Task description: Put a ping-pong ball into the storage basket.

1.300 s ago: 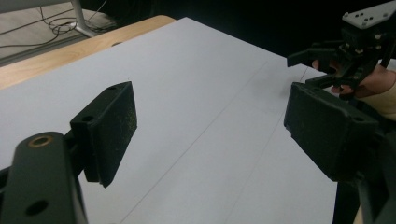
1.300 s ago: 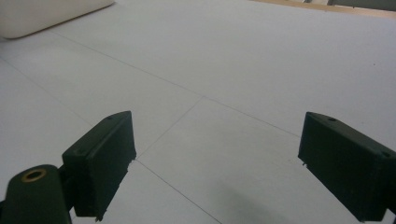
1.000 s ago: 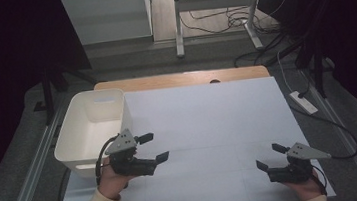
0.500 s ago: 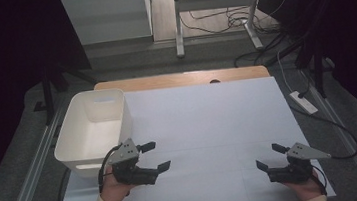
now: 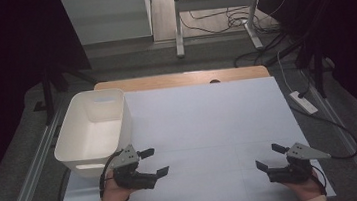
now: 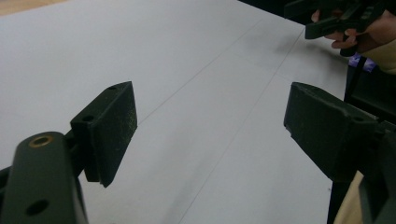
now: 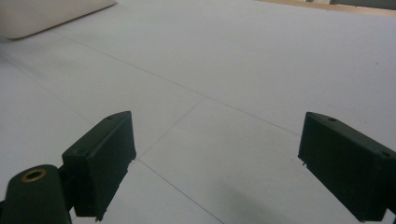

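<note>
My left gripper (image 5: 156, 161) hangs low over the front left of the white table sheet (image 5: 209, 122), just in front of a white plastic bin (image 5: 96, 126). Its jaws stand wide apart with nothing between them, as the left gripper view (image 6: 210, 126) confirms. Near the front right edge, my right gripper (image 5: 268, 156) is also open and empty; bare sheet lies between its jaws (image 7: 215, 158). Each gripper points toward the table's middle. The right hand with its gripper (image 6: 336, 18) appears far off in the left gripper view. A corner of the bin (image 7: 51, 14) sits at the top left of the right gripper view.
A wooden table edge (image 5: 179, 79) runs along the back of the sheet. A white power strip (image 5: 303, 102) with its cable lies on the floor at the right. Desk legs and loose cables (image 5: 218, 21) stand beyond the table. Metal rails flank both sides.
My left gripper has sunk and come back toward the front edge, jaws still wide. The right gripper has kept still.
</note>
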{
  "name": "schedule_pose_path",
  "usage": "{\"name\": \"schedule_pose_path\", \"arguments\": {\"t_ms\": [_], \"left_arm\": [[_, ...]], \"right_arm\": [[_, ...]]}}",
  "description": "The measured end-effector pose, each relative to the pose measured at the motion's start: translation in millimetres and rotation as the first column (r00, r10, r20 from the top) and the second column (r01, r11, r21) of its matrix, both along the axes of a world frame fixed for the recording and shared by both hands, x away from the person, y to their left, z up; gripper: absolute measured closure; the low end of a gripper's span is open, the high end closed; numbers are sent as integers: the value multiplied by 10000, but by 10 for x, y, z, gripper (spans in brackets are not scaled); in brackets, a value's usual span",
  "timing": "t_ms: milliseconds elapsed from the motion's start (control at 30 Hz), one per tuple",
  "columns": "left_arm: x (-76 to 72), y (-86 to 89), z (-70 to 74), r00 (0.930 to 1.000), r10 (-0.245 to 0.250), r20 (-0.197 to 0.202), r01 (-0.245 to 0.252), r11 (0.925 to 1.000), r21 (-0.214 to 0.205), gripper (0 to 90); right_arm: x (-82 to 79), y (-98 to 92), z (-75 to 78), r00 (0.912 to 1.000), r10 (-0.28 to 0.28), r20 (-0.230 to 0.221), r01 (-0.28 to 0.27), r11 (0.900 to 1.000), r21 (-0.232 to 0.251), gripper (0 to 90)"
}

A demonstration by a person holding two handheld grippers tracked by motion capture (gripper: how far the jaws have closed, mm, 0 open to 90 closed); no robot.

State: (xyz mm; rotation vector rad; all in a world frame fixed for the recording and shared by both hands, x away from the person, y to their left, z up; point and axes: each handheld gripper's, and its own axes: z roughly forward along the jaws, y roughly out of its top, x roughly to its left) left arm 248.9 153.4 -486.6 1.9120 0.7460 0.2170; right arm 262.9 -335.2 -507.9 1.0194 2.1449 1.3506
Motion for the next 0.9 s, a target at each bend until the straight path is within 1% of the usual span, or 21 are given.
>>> {"name": "schedule_pose_path", "arguments": {"t_ms": [67, 133, 233, 300, 600, 700, 733, 900], "left_arm": [[-11, 16, -36, 10000, 52, 8, -52, 9999, 100, 181], [-20, 30, -77, 10000, 7, -15, -7, 10000, 99, 178], [-26, 63, -153, 9997, 161, -179, -159, 9998, 139, 176], [-28, 86, -179, 9996, 199, -220, -194, 9996, 209, 176], [-54, 163, -246, 9990, 307, -325, -297, 9991, 304, 174], [-62, 186, -255, 9988, 384, -314, -376, 9989, 276, 172], [-64, 206, -266, 9984, 436, -368, -426, 9987, 268, 172], [-77, 219, -275, 9983, 430, -385, -421, 9988, 256, 170]], "right_arm": [[0, 1, -1, 10000, 32, -8, -32, 10000, 6, 108], [-2, 3, -1, 10000, 51, -9, -51, 10000, -21, 107], [-2, 10, -4, 9999, 109, -9, -109, 9999, 8, 107], [-3, 16, -5, 9998, 184, -8, -184, 9998, 17, 107], [-5, 48, -12, 9989, 463, -59, -463, 9989, 1, 107], [-5, 64, -11, 9984, 566, -59, -566, 9984, 10, 107], [-6, 70, -13, 9981, 615, -81, -615, 9981, -2, 107], [-5, 73, -14, 9979, 633, -95, -634, 9980, -39, 107]]}}
